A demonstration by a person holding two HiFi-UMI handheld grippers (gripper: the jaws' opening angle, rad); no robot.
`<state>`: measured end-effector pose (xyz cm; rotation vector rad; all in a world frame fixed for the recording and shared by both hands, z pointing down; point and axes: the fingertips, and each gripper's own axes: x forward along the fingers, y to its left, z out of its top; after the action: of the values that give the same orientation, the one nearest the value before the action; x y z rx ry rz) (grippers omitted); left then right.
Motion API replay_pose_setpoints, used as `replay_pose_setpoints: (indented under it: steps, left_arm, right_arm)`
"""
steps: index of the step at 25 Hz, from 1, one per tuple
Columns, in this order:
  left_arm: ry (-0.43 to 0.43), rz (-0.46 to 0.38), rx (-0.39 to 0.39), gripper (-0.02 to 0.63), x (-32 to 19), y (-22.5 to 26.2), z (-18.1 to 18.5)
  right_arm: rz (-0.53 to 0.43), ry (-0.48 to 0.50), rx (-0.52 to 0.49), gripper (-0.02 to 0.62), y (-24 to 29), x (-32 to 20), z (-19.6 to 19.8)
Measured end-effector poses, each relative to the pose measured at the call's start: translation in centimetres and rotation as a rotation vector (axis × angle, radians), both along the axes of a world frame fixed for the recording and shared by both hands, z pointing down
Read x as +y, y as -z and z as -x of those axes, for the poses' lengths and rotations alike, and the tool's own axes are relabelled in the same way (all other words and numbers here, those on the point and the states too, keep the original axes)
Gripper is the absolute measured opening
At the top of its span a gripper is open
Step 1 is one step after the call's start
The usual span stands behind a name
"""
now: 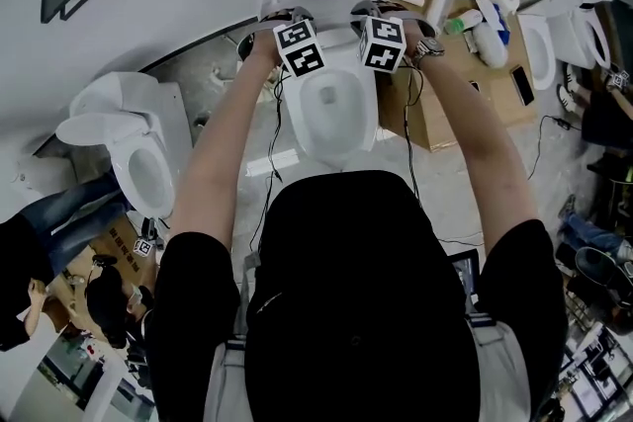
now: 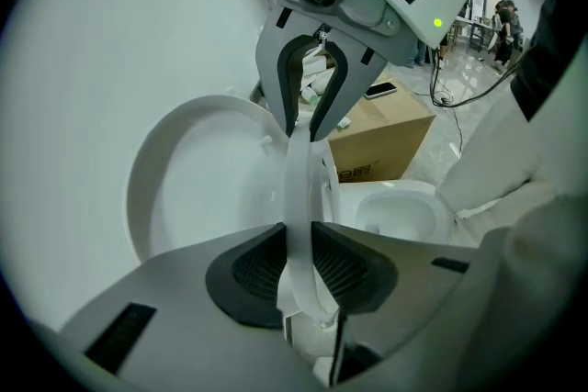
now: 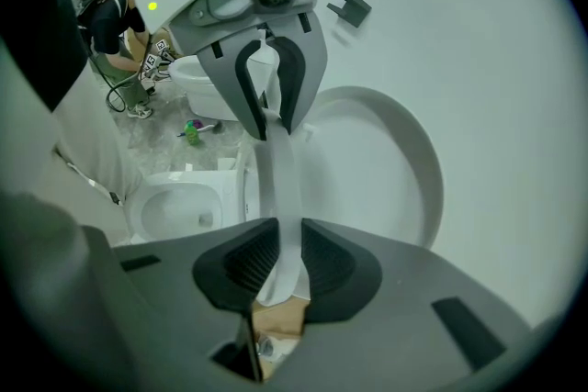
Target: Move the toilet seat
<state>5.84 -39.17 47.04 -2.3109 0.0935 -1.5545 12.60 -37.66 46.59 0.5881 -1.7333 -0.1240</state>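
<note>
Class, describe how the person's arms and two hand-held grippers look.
The left hand-held gripper and right hand-held gripper each have grey bodies, dark ribbed pads and a white cube of black square markers. Thin black cables hang from them. Sleeves: short, black.

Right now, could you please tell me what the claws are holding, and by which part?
Both hold the toilet seat: the left claw and the right claw each clamp the ring's thin edge, on opposite sides.

makeshift test workshop: several loose toilets (image 1: 138, 163), cardboard boxes (image 1: 499, 104), trailing cables (image 1: 539, 145)
</note>
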Motion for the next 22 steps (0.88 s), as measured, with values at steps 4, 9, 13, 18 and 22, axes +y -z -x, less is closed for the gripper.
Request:
replay_pose_setpoints:
  steps: [4,9,13,18,22]
  left_arm:
    - [0.020,-0.004,-0.003,0.094,-1.4,0.0,-0.4]
    - [0.041,-0.005,-0.008,0.091,-2.7,0.0,-0.5]
    - [0.051,-0.004,-0.007,0.089,-3.6,-0.1,-0.8]
    - [0.063,-0.005,-0.011,0.089,-4.4,-0.1,-0.8]
    - [0.067,-0.007,-0.011,0.087,-4.8,-0.2,-0.9]
  right_arm:
    - [-0.004,-0.012,0.005,0.084,0.2,-1.4,-0.2]
    - [-0.009,-0.030,0.010,0.084,0.0,-2.6,-0.5]
    - [-0.014,-0.040,0.009,0.084,0.0,-3.5,-0.7]
    - [-0.023,-0.058,0.018,0.083,-0.4,-4.5,-1.0]
    - [-0.028,-0.066,0.016,0.083,-0.4,-4.9,-1.1]
